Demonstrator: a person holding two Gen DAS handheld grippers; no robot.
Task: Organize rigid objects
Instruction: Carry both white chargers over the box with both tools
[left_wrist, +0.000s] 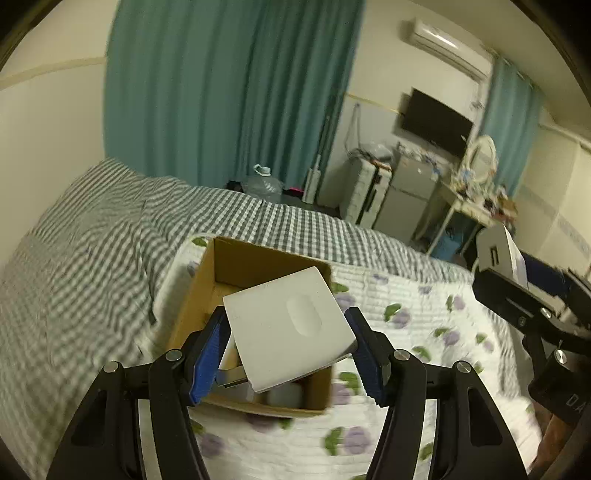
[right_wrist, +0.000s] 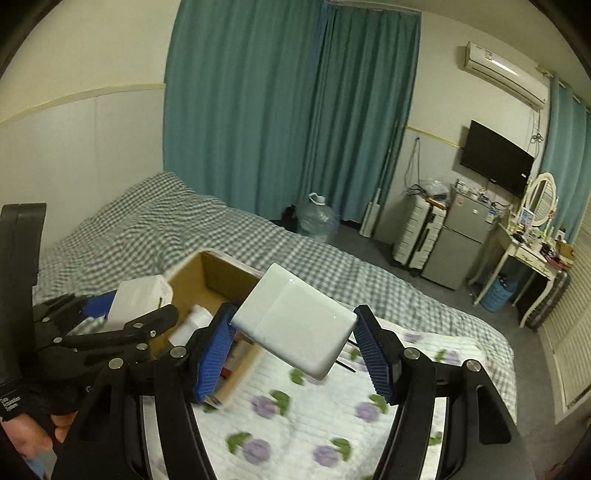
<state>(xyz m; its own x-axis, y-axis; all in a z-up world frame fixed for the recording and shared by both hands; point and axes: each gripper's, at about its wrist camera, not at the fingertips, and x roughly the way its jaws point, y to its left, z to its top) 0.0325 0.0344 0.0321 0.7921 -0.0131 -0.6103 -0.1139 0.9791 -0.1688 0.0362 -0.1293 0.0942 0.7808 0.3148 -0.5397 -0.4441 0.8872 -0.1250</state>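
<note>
My left gripper (left_wrist: 288, 317) is shut on a flat white square box (left_wrist: 291, 332) with an oval embossed on its lid, held tilted above an open cardboard box (left_wrist: 258, 258). In the right wrist view my right gripper (right_wrist: 295, 314) is shut on a glossy white rectangular box (right_wrist: 295, 325), just right of the cardboard box (right_wrist: 214, 273). The cardboard box rests on a floral quilt (right_wrist: 295, 424) and holds several small items, one of them a white container (right_wrist: 192, 325). Each view shows the other gripper at its edge: the right gripper (left_wrist: 517, 295) and the left gripper (right_wrist: 110, 325).
A bed with a grey checked cover (right_wrist: 258, 243) lies under the quilt. Beyond it stand a water jug (right_wrist: 317, 221), a white suitcase (right_wrist: 417, 236), a small fridge (right_wrist: 461, 240) and a dressing table (right_wrist: 532, 247). Teal curtains (right_wrist: 277, 110) hang behind.
</note>
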